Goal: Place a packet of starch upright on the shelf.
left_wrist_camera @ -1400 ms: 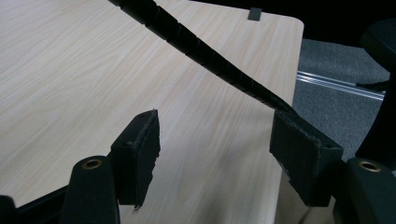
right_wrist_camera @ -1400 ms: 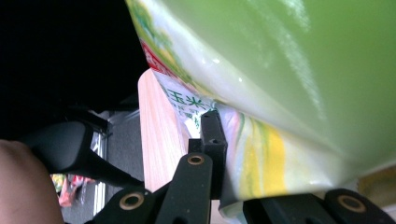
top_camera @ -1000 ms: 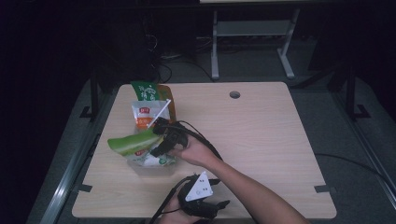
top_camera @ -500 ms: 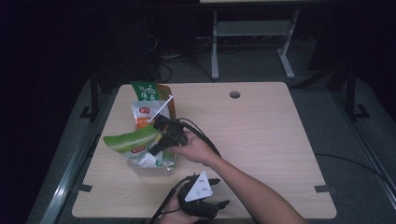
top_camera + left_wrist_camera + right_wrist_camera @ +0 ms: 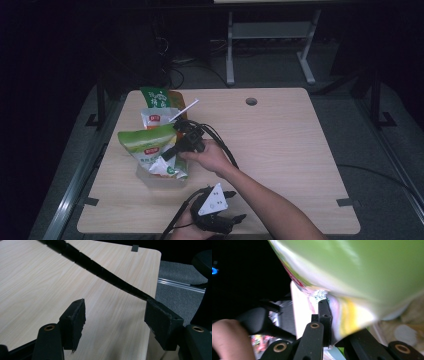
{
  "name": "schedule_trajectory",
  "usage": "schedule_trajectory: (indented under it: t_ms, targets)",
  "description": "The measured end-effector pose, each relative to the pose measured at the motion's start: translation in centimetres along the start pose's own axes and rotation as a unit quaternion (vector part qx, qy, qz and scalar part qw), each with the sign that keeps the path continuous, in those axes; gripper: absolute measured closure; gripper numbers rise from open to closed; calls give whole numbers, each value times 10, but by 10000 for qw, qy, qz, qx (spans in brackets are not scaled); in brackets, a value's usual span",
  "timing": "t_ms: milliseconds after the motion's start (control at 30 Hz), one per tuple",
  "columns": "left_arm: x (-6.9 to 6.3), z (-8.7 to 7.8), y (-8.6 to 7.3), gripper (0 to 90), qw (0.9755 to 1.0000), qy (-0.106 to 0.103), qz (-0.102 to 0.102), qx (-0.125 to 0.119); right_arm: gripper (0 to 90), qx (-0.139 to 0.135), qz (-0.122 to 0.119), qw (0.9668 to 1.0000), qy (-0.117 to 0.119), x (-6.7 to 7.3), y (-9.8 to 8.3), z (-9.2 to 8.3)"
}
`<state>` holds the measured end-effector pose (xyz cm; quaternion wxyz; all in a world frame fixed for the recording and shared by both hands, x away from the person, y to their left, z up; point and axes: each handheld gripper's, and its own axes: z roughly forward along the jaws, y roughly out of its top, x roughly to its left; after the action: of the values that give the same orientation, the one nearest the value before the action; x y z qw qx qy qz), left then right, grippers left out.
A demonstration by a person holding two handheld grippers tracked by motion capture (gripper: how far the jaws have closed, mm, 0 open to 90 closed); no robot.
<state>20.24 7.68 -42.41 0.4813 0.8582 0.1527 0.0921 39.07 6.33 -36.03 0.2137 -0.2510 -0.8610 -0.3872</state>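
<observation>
Over the table [image 5: 300, 150], right claw [image 5: 167, 152] pinches the green snack bag [image 5: 147, 142]; left claw [image 5: 115, 322] gapes empty.

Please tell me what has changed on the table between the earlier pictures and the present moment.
The right gripper has just been closing and now pinches the edge of the green snack bag, which has tipped up from lying flat, so its front now shows. The left gripper stayed open and idle at the near table edge. The other snack bags behind kept their places.

Black tool [image 5: 113, 327], brass screws
</observation>
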Motion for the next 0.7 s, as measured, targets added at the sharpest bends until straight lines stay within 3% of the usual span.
schedule_trajectory:
  t_ms: [67,167,333,433,467,700]
  targets:
    - [0,1,0,329,10000,2,61,15,872,-22,-244,9989,-392,6,-2,-3]
    - [-1,1,1,329,10000,-10,60,9,869,80,-473,9971,-595,11,-5,0]
    - [-1,1,1,329,10000,0,66,-1,868,5,-404,9965,-729,9,-7,2]
    - [-2,1,1,329,10000,-2,60,-8,872,-31,-136,9981,-608,7,-6,1]
    - [-2,0,1,329,10000,-6,60,-10,875,-49,2,9990,-452,5,-6,0]
    - [-1,-1,2,328,10000,0,75,-18,880,126,-133,9998,17,10,5,-2]
